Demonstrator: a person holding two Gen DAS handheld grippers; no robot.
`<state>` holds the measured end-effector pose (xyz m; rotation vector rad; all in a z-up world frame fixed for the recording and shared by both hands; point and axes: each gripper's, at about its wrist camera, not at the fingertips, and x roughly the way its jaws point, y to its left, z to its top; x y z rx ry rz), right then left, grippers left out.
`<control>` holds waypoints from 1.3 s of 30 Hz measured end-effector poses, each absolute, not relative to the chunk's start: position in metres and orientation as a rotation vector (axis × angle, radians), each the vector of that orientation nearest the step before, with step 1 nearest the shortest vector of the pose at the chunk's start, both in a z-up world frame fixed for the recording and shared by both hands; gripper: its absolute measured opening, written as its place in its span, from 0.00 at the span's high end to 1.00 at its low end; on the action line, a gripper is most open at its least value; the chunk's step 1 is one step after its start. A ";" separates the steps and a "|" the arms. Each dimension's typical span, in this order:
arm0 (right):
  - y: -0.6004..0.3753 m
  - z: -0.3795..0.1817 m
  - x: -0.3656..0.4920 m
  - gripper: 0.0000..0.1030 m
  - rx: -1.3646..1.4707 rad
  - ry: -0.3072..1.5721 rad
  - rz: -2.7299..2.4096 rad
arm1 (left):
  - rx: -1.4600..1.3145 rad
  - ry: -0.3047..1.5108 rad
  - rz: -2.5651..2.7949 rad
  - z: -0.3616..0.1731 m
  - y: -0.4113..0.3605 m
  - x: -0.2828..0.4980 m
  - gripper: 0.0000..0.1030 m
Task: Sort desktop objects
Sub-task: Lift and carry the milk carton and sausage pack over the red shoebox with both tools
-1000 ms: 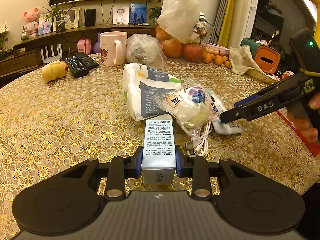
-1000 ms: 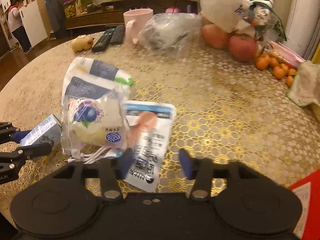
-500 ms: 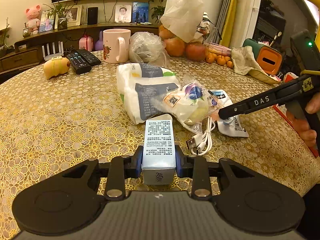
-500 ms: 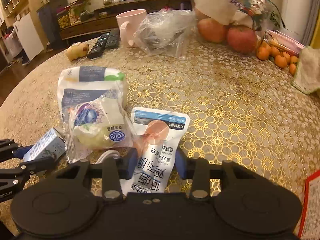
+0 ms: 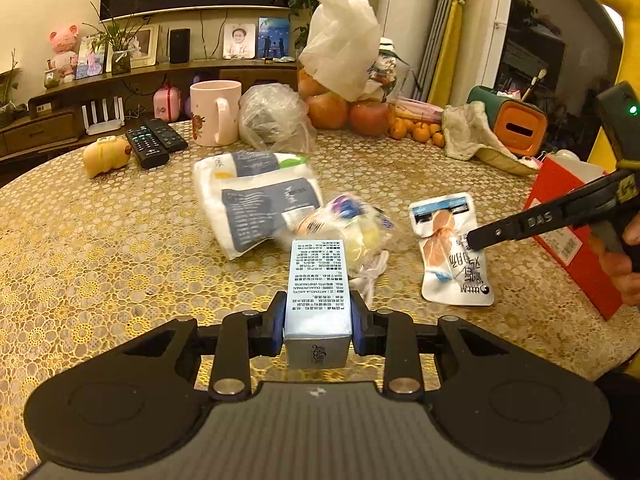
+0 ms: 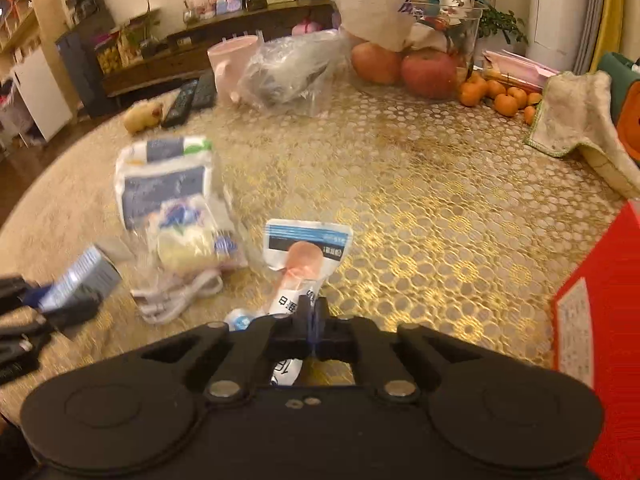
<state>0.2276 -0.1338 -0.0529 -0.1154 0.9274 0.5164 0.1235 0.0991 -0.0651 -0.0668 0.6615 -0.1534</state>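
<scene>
My left gripper (image 5: 318, 320) is shut on a small light-blue box (image 5: 318, 280), held just above the gold lace tablecloth (image 5: 100, 240). My right gripper (image 6: 311, 316) has its jaws closing tight on a white snack pouch (image 6: 306, 252), with the pads pinching its lower half. In the left wrist view the pouch (image 5: 448, 248) lies to the right of the pile, with the right gripper (image 5: 474, 240) on it. The pile is a white tissue pack (image 5: 256, 196), a clear-wrapped bun (image 5: 348, 224) and a white cable (image 5: 372, 276). The left gripper (image 6: 60, 304) shows at the right wrist view's left edge.
At the far side stand a pink mug (image 5: 214, 112), two remotes (image 5: 154, 144), a yellow pig toy (image 5: 106, 154), a crumpled plastic bag (image 5: 274, 116), apples (image 5: 348, 110) and tangerines (image 5: 416, 132). A cloth (image 5: 472, 132) and a red box (image 5: 568, 232) lie at the right.
The right gripper's jaws closed onto the snack pouch and drew it right, away from the bun and cable. The left gripper kept its hold on the blue box and shifted slightly.
</scene>
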 end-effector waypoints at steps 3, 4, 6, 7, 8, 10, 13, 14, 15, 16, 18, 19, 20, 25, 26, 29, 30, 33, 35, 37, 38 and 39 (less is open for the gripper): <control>-0.139 -0.055 0.227 0.98 -0.088 0.933 0.520 | -0.059 0.660 -0.151 -0.064 0.095 0.119 0.72; -0.140 -0.056 0.228 0.94 -0.092 0.937 0.515 | -0.061 0.663 -0.152 -0.064 0.094 0.119 0.72; -0.140 -0.060 0.230 0.83 -0.104 0.949 0.502 | -0.061 0.667 -0.151 -0.065 0.093 0.120 0.72; -0.142 -0.061 0.230 0.80 -0.101 0.951 0.499 | -0.063 0.668 -0.151 -0.066 0.093 0.121 0.72; -0.143 -0.062 0.231 0.79 -0.097 0.954 0.496 | -0.064 0.669 -0.152 -0.066 0.093 0.121 0.72; -0.143 -0.063 0.235 0.68 -0.081 0.964 0.489 | -0.067 0.668 -0.153 -0.068 0.094 0.123 0.72; -0.139 -0.064 0.242 0.44 -0.054 0.967 0.469 | -0.075 0.667 -0.153 -0.070 0.097 0.124 0.72; -0.137 -0.065 0.244 0.43 -0.046 0.970 0.462 | -0.074 0.667 -0.153 -0.071 0.098 0.125 0.72; -0.134 -0.065 0.248 0.42 -0.038 0.978 0.455 | -0.074 0.667 -0.153 -0.071 0.098 0.125 0.72; -0.131 -0.066 0.251 0.40 -0.031 0.985 0.448 | -0.074 0.667 -0.153 -0.071 0.098 0.125 0.72; -0.125 -0.069 0.254 0.39 -0.025 0.990 0.441 | -0.075 0.665 -0.154 -0.073 0.101 0.125 0.72; -0.122 -0.070 0.255 0.39 -0.030 0.991 0.435 | -0.077 0.665 -0.156 -0.074 0.102 0.125 0.72; -0.118 -0.071 0.256 0.38 -0.035 0.991 0.430 | -0.078 0.665 -0.158 -0.076 0.104 0.126 0.72; -0.107 -0.075 0.260 0.34 -0.030 0.998 0.397 | -0.091 0.661 -0.165 -0.080 0.109 0.128 0.72; -0.105 -0.076 0.261 0.34 -0.031 0.997 0.392 | -0.092 0.660 -0.166 -0.080 0.108 0.128 0.72; -0.099 -0.077 0.261 0.31 -0.042 0.994 0.387 | -0.094 0.660 -0.165 -0.080 0.109 0.129 0.72; -0.096 -0.077 0.260 0.31 -0.056 0.988 0.383 | -0.096 0.660 -0.165 -0.081 0.109 0.129 0.72; -0.088 -0.080 0.256 0.28 -0.107 0.971 0.383 | -0.099 0.660 -0.166 -0.082 0.109 0.130 0.72; -0.086 -0.081 0.254 0.28 -0.125 0.956 0.380 | -0.098 0.660 -0.166 -0.083 0.108 0.131 0.72; -0.085 -0.081 0.253 0.30 -0.142 0.947 0.377 | -0.099 0.661 -0.166 -0.083 0.108 0.131 0.72; -0.085 -0.081 0.253 0.33 -0.148 0.945 0.379 | -0.098 0.660 -0.165 -0.083 0.108 0.131 0.72; -0.085 -0.081 0.252 0.35 -0.156 0.939 0.379 | -0.097 0.660 -0.165 -0.083 0.108 0.131 0.72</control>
